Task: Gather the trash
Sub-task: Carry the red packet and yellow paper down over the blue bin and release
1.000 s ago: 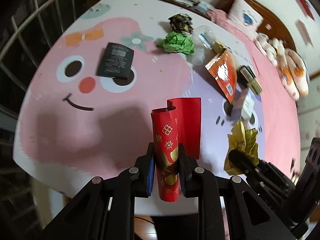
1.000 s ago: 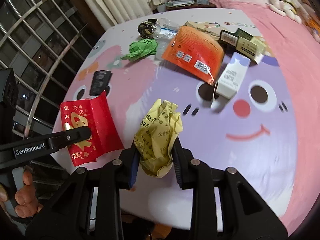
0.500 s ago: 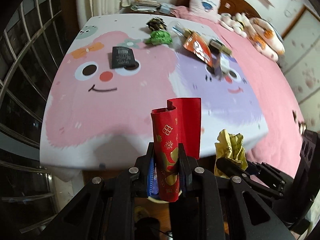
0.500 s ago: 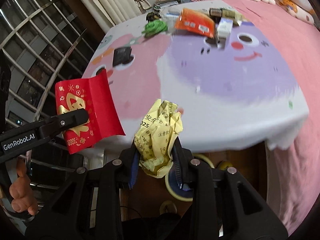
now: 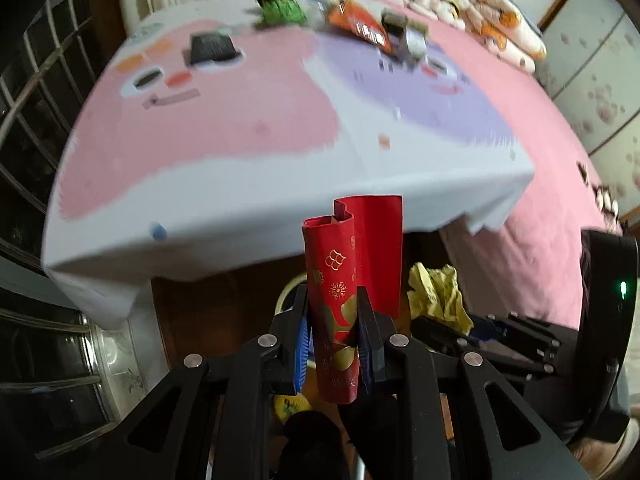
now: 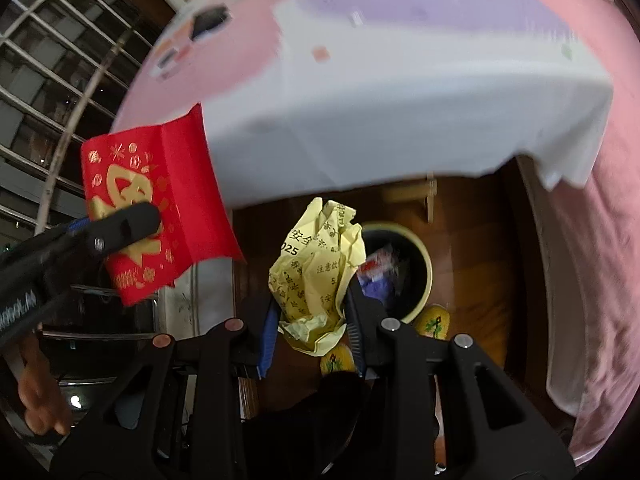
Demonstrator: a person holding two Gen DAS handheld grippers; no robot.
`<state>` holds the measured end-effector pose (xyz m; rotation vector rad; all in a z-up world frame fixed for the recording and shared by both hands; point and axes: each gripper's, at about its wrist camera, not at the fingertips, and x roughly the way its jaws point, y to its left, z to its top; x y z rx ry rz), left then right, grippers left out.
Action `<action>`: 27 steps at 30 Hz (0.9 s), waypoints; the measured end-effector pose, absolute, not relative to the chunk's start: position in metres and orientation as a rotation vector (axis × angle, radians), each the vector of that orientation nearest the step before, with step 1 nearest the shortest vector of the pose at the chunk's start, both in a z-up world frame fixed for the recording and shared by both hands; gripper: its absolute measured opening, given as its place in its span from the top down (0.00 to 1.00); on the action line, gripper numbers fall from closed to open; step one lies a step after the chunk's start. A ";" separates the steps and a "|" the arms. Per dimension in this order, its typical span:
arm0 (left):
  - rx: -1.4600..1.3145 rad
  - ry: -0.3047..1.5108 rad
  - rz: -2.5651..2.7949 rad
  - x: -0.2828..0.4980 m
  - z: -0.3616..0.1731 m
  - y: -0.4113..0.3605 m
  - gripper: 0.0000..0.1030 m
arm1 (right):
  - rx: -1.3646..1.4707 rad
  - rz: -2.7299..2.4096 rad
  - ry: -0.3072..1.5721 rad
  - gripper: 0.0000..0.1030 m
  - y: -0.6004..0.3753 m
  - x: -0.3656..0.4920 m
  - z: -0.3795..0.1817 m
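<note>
A table (image 5: 248, 200) is lying beyond the fingertips, carrying a black packet (image 5: 211, 47), green wad (image 5: 280, 10) and orange bag (image 5: 358, 24) at its far end.

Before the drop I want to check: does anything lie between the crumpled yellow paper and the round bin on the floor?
Nothing: in the right wrist view the crumpled yellow paper hangs just before the round cream-rimmed bin.

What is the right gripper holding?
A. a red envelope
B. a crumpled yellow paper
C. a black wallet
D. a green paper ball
B: in the right wrist view the right gripper has its fingers pinched on the crumpled yellow paper, above the round bin on the floor; the red envelope is in the left gripper.
</note>
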<state>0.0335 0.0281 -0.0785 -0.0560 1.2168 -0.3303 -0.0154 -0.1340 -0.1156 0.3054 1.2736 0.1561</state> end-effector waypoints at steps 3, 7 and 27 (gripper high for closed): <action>-0.017 1.227 -0.350 0.025 -0.117 0.014 0.80 | 0.323 0.147 1.314 0.74 -0.143 -0.018 -0.154; 0.039 1.256 -0.367 0.027 -0.178 -0.005 0.80 | 0.333 0.147 1.363 0.74 -0.156 -0.015 -0.218; 0.099 1.398 -0.303 0.062 -0.407 -0.028 0.25 | 0.450 0.098 1.462 0.45 -0.186 0.006 -0.452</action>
